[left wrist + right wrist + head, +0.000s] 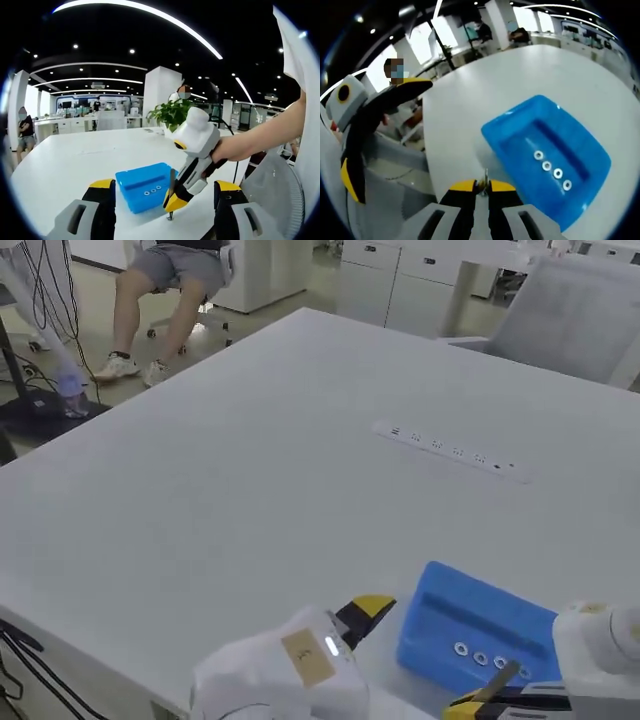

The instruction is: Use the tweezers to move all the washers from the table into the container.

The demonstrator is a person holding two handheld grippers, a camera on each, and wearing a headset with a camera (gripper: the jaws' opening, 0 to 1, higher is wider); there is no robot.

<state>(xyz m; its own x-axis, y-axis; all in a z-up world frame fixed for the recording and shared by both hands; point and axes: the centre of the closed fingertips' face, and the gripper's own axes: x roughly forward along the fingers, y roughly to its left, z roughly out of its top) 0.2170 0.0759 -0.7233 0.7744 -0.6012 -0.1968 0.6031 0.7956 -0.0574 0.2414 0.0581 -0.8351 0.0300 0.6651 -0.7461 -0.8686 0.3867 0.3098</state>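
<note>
Right gripper [481, 186]: jaws clenched on the tweezers [486, 176], tips pointing down at the white bench [250, 490].
Left gripper [165, 186]: jaws spread wide, grasping nothing.
Container [515, 125]: blue, just ahead and right of the right jaws.
Washers [547, 165]: four in a row inside the container.

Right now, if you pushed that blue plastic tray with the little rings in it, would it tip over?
The shallow blue plastic tray probably slides rather than tips: it sits low and wide on the smooth white table. It likely feels light, since it holds just four small metal washers. Those lie flat, so they'd probably skid, not roll.
</note>
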